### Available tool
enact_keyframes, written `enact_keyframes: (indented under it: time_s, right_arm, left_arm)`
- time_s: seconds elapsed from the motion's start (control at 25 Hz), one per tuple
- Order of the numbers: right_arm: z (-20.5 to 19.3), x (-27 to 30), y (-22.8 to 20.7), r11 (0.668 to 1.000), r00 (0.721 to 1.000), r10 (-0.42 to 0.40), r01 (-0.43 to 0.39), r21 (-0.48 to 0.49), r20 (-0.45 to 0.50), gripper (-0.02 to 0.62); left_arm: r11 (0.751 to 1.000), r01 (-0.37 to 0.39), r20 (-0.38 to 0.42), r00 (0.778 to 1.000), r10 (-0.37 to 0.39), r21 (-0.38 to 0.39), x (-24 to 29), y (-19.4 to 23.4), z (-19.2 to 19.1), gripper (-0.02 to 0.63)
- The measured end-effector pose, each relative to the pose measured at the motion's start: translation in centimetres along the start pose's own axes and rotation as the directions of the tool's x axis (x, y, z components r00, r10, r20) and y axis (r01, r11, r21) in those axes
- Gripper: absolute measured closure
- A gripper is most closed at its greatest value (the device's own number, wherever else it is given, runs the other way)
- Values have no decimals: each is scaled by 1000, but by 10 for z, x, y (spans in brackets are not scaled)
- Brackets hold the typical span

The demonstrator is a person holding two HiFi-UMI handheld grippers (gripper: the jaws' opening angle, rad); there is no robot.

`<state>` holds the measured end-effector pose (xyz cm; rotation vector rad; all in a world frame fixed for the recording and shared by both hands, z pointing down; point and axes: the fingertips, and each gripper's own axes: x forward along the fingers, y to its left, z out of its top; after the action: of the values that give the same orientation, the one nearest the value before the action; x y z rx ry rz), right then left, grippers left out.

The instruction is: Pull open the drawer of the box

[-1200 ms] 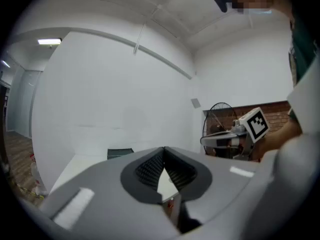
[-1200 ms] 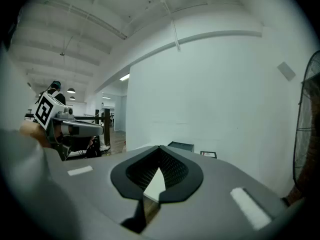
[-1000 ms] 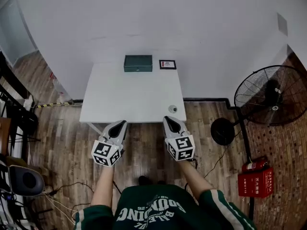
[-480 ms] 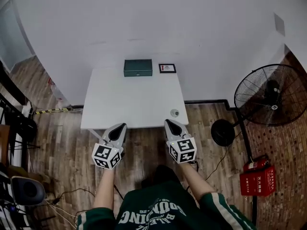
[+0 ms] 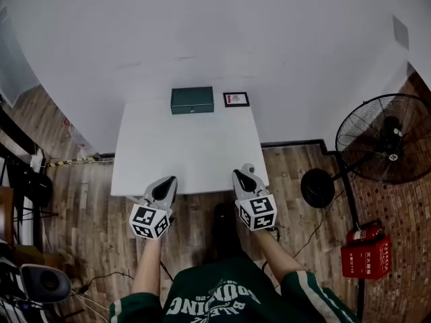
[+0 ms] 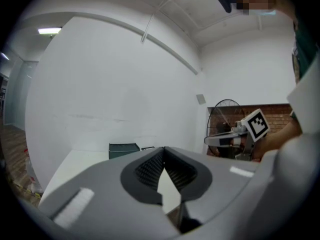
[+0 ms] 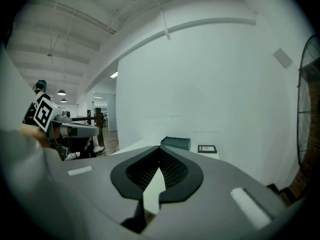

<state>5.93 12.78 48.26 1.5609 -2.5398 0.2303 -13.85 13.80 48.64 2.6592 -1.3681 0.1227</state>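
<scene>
A dark green box with a small knob on its front stands at the far edge of the white table, drawer closed. The box shows far off beyond the jaws in the left gripper view, and the box likewise in the right gripper view. My left gripper and right gripper hover over the table's near edge, well short of the box. Both are shut with nothing between the jaws: the left gripper and the right gripper show their tips touching.
A small framed card stands right of the box. A little round object lies at the table's near right corner, beside the right gripper. A standing fan and a red extinguisher box are on the floor to the right.
The person has stepped toward the table. Both grippers moved forward from in front of the table's near edge to just over it. Both stay shut.
</scene>
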Motion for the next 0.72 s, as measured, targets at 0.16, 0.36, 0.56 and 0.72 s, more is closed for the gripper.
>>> enact_keyframes:
  time_s: [0.16, 0.36, 0.56, 0.72]
  right_arm:
    - [4, 46, -28, 1000, 1000, -9, 9, 19, -6, 594]
    - [12, 116, -62, 1000, 999, 28, -28, -1, -37, 594]
    - [35, 187, -97, 996, 996, 82, -83, -15, -46, 594]
    - [43, 230, -119, 993, 991, 117, -117, -10, -61, 594]
  left_arm:
    - [1000, 0, -17, 1000, 0, 0, 44, 26, 3, 554]
    - [1000, -23, -33, 999, 23, -8, 109, 64, 13, 554]
    - [998, -59, -47, 997, 57, -26, 172, 103, 23, 554]
    - [995, -87, -58, 995, 85, -41, 214, 123, 27, 554]
